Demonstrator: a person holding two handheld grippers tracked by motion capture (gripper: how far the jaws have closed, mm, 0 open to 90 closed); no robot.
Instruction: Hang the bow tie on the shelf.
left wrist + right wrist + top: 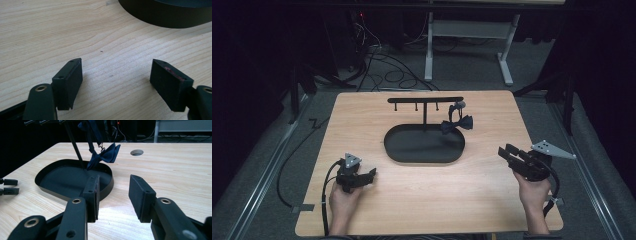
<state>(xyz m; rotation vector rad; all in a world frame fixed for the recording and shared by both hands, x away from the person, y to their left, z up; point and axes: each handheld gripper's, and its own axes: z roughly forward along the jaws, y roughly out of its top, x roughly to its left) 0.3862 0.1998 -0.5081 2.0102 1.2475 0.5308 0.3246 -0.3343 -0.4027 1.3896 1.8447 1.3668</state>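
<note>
A dark blue bow tie hangs by its strap from the right end of a black T-shaped stand, over the rim of a black oval tray. My left gripper rests at the table's front left, pointing right, jaws open and empty. In the left gripper view the left gripper has bare wood between its pads, with the tray wall ahead. My right gripper is at the front right, open and empty. In the right gripper view the right gripper points at the tray and the bow tie.
The wooden table has a round hole beyond the tray. Small hooks hang under the stand's bar. Cables and a white desk frame lie on the floor behind the table. The left gripper's jaw tips show at the far left.
</note>
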